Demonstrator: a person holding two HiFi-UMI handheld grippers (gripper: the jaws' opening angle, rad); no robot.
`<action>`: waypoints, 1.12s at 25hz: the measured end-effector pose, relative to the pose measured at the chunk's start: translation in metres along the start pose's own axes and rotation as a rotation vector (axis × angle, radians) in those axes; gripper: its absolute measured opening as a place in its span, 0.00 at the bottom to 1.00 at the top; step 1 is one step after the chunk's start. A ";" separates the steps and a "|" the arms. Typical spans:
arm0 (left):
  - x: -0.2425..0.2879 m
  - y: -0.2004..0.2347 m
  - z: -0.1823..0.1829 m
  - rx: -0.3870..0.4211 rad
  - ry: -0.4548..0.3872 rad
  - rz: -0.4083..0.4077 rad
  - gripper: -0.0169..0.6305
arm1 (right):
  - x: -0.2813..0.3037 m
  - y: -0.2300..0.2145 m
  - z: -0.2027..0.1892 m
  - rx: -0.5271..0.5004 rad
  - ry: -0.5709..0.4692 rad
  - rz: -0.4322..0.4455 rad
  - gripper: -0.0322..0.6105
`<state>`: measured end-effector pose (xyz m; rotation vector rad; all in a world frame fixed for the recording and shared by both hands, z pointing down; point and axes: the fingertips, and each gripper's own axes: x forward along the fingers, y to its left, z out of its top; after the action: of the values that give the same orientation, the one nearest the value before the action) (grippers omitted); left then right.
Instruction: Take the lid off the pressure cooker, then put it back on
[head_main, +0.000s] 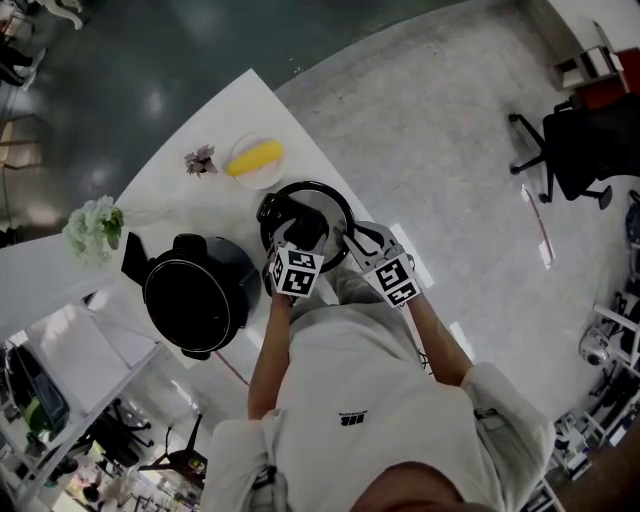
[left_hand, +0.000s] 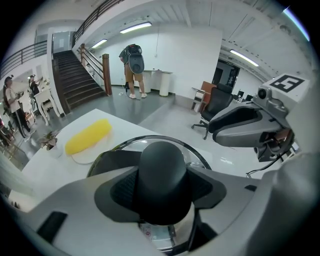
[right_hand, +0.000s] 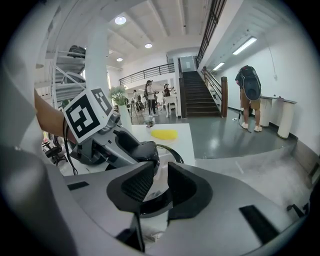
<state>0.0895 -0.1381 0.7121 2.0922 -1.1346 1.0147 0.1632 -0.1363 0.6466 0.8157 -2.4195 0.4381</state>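
A: Where did we log the lid (head_main: 322, 205)?
B: Off, flat on the table (head_main: 235, 115), just beside the open cooker (head_main: 195, 295). Left gripper (left_hand: 162, 186) clamped its knob (left_hand: 162, 165). Right gripper (right_hand: 159, 186), jaws slightly parted, sat over the lid's side away from the cooker.
A: Removal done?
B: We judged so; refitting remained.

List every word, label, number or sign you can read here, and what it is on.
Nothing can be read.
Shirt: small dark logo, too small to read.
Lid: sticker under the knob, too blurred.
Left gripper and right gripper: square markers on their cubes, patterns only, no letters.
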 end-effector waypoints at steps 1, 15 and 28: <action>0.000 0.000 0.000 0.000 0.003 -0.001 0.47 | 0.000 0.000 0.001 0.001 -0.002 0.000 0.19; -0.007 -0.002 -0.002 -0.003 0.008 -0.022 0.47 | -0.003 -0.001 0.005 0.003 -0.012 -0.014 0.19; -0.040 -0.004 0.031 0.031 -0.044 -0.021 0.47 | -0.013 0.000 0.034 -0.033 -0.055 -0.014 0.19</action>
<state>0.0899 -0.1407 0.6618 2.1558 -1.1223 0.9870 0.1584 -0.1456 0.6117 0.8402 -2.4637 0.3733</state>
